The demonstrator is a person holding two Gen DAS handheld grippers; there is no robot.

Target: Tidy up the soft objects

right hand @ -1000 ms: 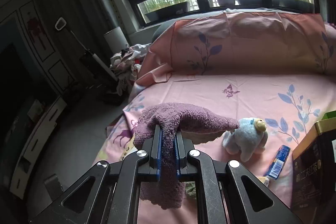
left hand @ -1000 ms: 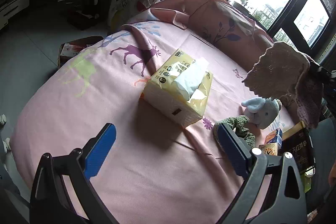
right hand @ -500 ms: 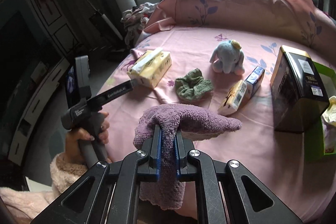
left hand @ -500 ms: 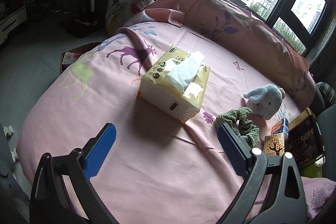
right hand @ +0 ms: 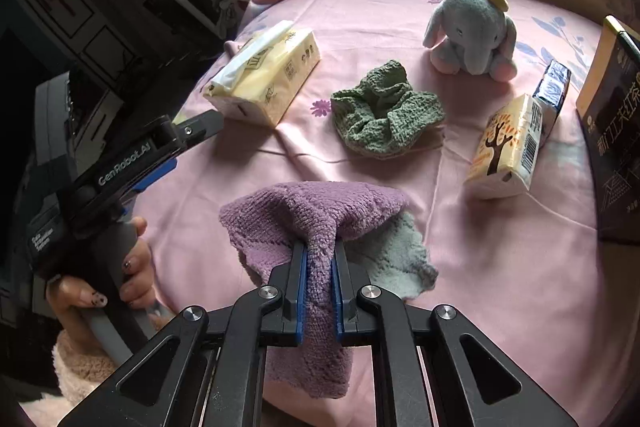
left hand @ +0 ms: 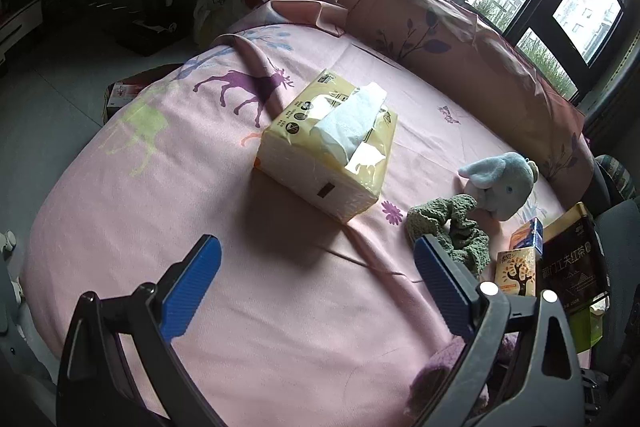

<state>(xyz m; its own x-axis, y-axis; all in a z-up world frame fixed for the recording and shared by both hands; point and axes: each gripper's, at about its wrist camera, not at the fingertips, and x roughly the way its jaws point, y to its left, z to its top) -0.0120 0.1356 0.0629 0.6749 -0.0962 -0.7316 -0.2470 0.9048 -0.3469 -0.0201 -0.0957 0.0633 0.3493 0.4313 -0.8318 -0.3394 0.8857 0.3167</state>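
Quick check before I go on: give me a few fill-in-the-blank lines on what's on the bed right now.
1. The right gripper is shut on a ____ cloth.
2. The plush toy is an ____.
3. The crumpled cloth between the tissue pack and the small carton is ____.
4. The left gripper's jaws stand ____.

Answers: purple; elephant; green; open

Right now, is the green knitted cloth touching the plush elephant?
Apart. The right wrist view shows bare pink sheet between the green knitted cloth and the plush elephant; the left wrist view overlaps them only by angle.
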